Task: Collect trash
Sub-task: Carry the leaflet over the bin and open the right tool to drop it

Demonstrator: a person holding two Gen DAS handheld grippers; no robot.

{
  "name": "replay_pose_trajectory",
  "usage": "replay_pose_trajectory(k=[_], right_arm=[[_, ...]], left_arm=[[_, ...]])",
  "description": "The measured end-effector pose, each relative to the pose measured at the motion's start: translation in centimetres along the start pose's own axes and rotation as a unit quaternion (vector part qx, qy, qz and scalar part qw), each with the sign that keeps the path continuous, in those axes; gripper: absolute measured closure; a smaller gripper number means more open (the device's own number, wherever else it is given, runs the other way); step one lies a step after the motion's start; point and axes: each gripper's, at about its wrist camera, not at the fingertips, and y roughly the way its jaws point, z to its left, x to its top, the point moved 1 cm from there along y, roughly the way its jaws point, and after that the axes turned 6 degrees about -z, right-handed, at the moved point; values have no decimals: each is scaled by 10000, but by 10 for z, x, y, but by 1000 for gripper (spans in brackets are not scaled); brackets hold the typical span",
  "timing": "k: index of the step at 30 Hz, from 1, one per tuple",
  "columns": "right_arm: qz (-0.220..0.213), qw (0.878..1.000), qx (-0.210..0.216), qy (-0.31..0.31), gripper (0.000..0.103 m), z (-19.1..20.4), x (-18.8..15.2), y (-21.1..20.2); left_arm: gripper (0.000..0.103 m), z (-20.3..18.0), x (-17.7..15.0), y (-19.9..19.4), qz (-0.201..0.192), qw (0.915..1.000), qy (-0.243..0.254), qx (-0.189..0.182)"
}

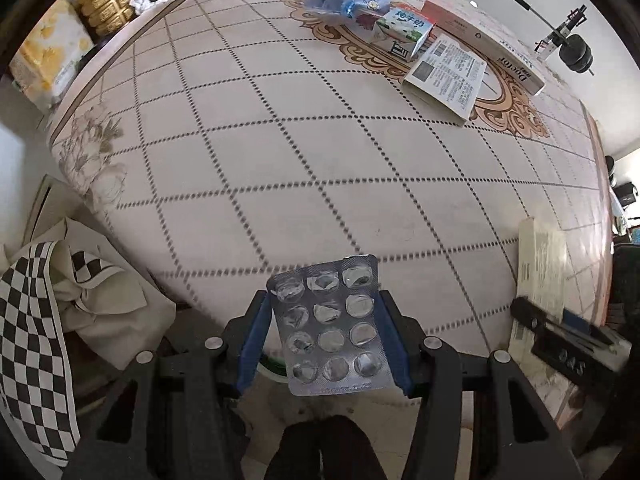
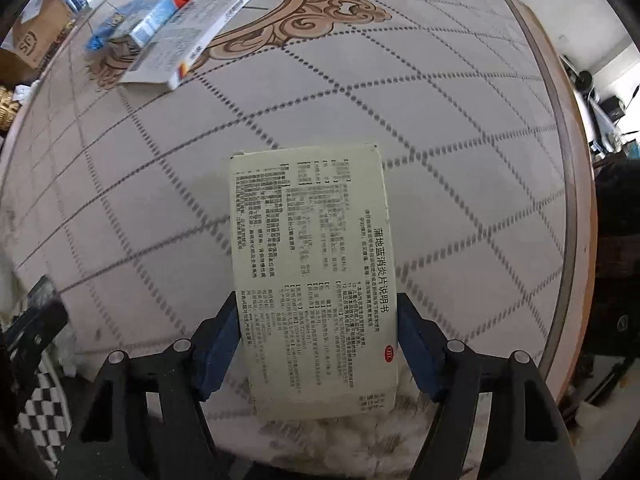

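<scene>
Left wrist view: each gripper carries one piece of trash over the near edge of the tabletop

The left gripper has its jaws closed on an emptied blister pack, clamped by its long edges so the sheet lies flat and points forward; the right gripper likewise pinches a leaflet by its sides. Both are held level and low, near each other; a carton, boxes and a wrapper lie well apart across the tabletop, probably next
</scene>
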Motion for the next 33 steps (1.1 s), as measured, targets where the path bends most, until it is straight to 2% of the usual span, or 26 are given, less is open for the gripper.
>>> replay_pose_trajectory(k=[4,8,12,14,18,24,27,32,33], right_arm=[[-6,9985,552,58,28,4,-46,-24],[329,9927,1158,81,28,13,-115,-37],[953,9859,1375,-3,28,30,-189,-17],[1208,9824,1423,-39,28,40,-213,4],[1381,9818,1293,-168,28,59,-241,74],[1286,9875,911,-94,28,81,-251,219],[1336,9871,867,144,28,71,-248,291],[1544,9811,1066,479,27,68,-253,384],[1537,9803,1135,508,27,69,-253,396]], left_arm=[[53,19,-23,-18,-5,9998,-91,-163],[53,52,-58,-35,14,9992,-284,-264],[53,84,-105,-22,360,9981,-454,-208],[53,97,-124,-5,564,9968,-539,-174],[53,123,-153,60,925,9915,-880,-232],[53,151,-178,213,1387,9805,-1283,-543],[53,157,-184,293,1655,9741,-1296,-830],[51,165,-193,371,2076,9632,-1279,-1129],[46,166,-193,377,2127,9623,-1261,-1136]])
